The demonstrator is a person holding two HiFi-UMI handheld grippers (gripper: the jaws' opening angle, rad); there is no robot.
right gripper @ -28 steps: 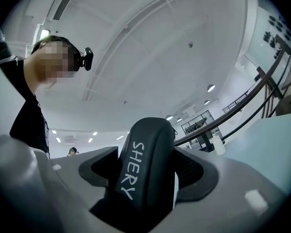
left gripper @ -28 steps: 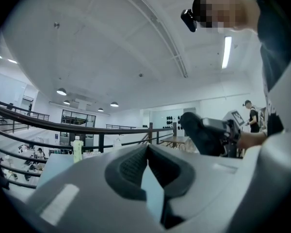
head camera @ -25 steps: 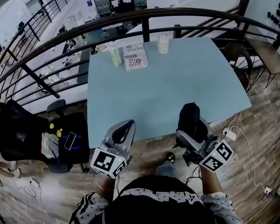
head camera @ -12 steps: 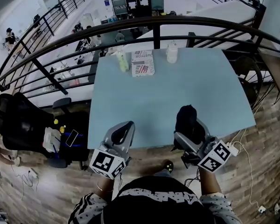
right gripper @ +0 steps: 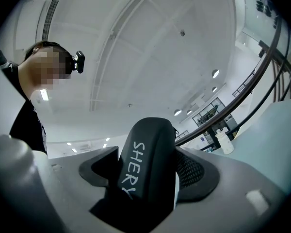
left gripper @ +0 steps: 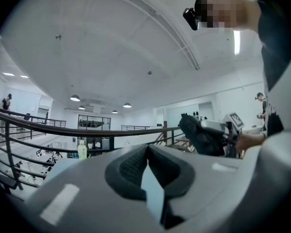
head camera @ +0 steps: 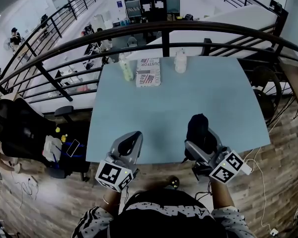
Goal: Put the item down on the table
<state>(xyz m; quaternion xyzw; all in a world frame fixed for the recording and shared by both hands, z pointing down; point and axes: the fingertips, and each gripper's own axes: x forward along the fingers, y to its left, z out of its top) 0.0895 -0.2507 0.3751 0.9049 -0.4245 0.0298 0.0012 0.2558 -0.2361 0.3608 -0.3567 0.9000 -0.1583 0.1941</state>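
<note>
My right gripper [head camera: 201,133] is shut on a black item [head camera: 196,125] and holds it upright above the near edge of the light blue table [head camera: 179,98]. In the right gripper view the black item [right gripper: 145,164] fills the gap between the jaws and shows white letters along its side. My left gripper [head camera: 133,139] hangs over the near left edge of the table, jaws together with nothing between them. The left gripper view shows the left gripper [left gripper: 147,152] with its pads meeting, and the black item [left gripper: 201,135] off to the right.
At the table's far edge stand a pale green bottle [head camera: 125,67], a white bottle [head camera: 181,62] and a printed packet [head camera: 148,72]. A dark railing [head camera: 164,29] curves behind the table. A black chair [head camera: 15,133] stands on the wooden floor at the left.
The head camera has shifted a little, so the table sits differently in the picture. Both grippers stay at the near edge, and the right one still holds the black item.
</note>
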